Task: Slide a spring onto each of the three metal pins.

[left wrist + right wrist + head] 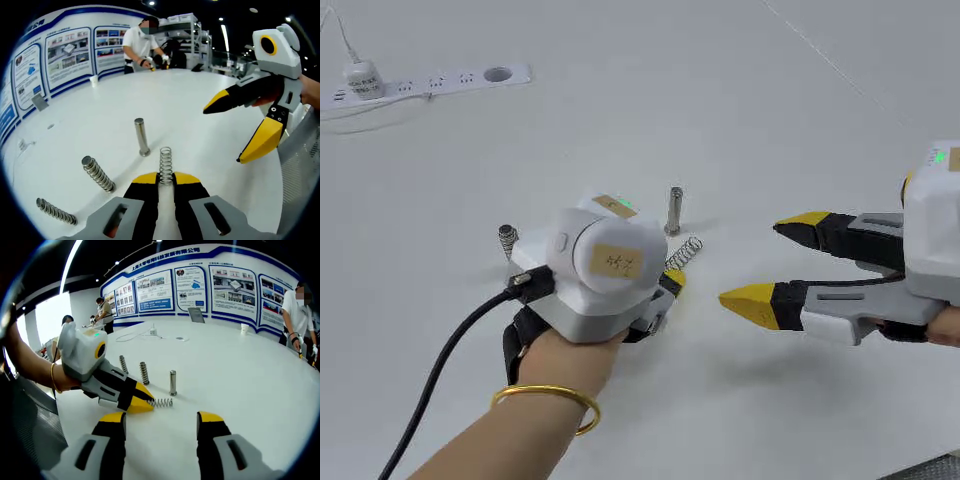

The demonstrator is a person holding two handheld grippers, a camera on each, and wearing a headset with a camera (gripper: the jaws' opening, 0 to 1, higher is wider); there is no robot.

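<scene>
1 tag [617, 262]: handwriting unreadable
Left gripper [165, 176]: clamped on spring [165, 157], just beside bare pin [142, 137]
Right gripper [162, 417]: jaws wide apart, empty
Sprung pins [98, 173]: two, left of bare pin

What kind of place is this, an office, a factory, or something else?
Probably a showroom or exhibition hall rather than a factory: blue-trimmed poster boards curve round the room, a big white table serves as the workbench, and another person stands at its far side.
</scene>
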